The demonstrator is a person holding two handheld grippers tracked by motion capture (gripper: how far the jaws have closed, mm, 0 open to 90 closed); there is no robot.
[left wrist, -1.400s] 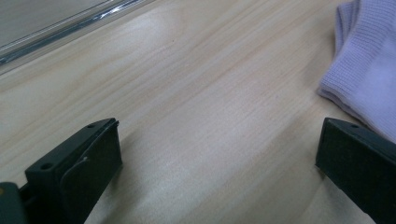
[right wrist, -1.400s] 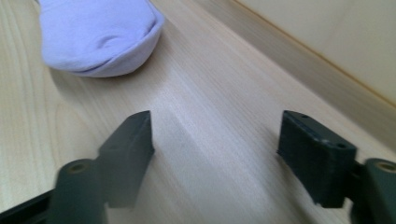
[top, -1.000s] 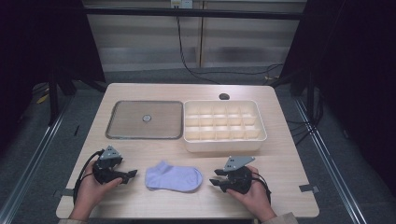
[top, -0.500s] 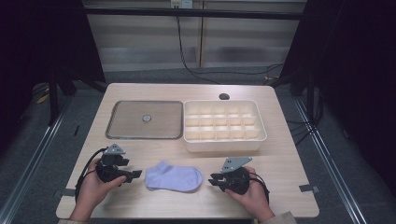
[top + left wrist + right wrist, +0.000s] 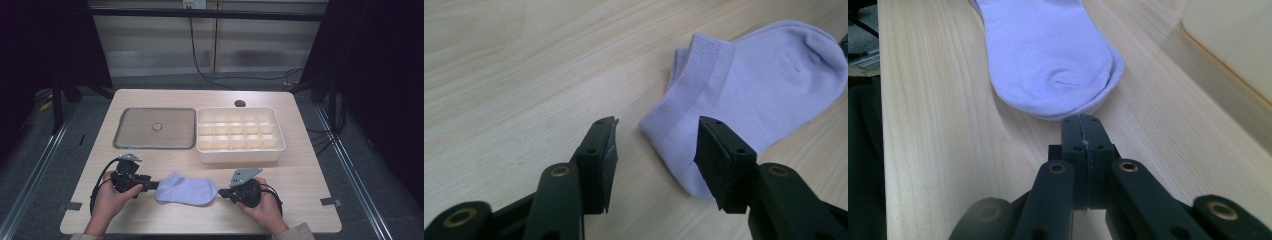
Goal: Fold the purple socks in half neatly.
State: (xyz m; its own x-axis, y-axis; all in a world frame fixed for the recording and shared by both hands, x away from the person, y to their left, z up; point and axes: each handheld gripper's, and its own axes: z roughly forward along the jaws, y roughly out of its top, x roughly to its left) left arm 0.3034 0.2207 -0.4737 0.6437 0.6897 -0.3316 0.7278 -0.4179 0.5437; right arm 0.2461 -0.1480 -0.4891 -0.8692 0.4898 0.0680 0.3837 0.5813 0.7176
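A lavender ankle sock [image 5: 186, 190] lies flat near the table's front edge. My left gripper [image 5: 152, 186] is at its cuff end. In the left gripper view the jaws [image 5: 656, 125] stand partly apart and have just been closing, with a corner of the sock [image 5: 749, 85] between them; the pads do not press on it. My right gripper [image 5: 221, 192] is at the toe end. Its jaws [image 5: 1082, 120] have just closed and are shut tight, tips touching the toe edge of the sock [image 5: 1048, 55]. Whether any fabric is pinched I cannot tell.
A flat metal tray [image 5: 120, 145] with a small round object at its centre sits at the back left. A cream box with several compartments [image 5: 240, 155] stands at the back right, close behind the right gripper. A dark round spot [image 5: 240, 103] is near the far edge.
The left gripper has slid right to the sock's cuff and its jaws have narrowed. The right gripper's jaws have come together at the toe. The sock has not moved.
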